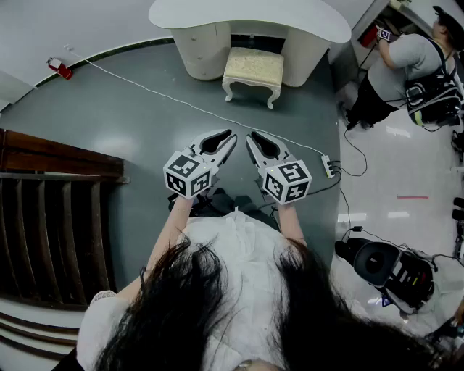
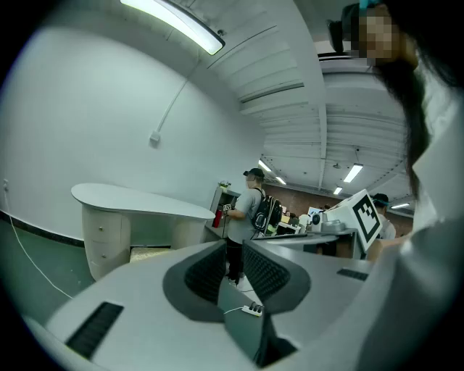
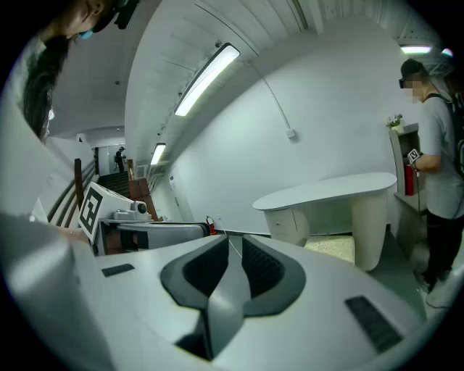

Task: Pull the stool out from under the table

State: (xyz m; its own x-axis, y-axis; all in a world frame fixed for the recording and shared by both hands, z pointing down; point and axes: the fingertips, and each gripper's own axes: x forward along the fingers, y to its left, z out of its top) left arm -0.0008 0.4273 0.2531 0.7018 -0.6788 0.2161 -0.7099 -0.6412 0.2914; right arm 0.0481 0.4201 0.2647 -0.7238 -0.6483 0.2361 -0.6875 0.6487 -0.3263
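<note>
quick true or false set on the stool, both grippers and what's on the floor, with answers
1. The stool stands at the knee gap of the white table. True.
2. The left gripper is clamped on a stool leg. False: its fingers are together on nothing, well short of the stool.
3. The right gripper has its fingers together and holds nothing. True.
4. A white cable crosses the floor between the grippers and the stool. True.
5. The power strip lies on the stool's cushion. False: it lies on the floor, to the right of the right gripper.
</note>
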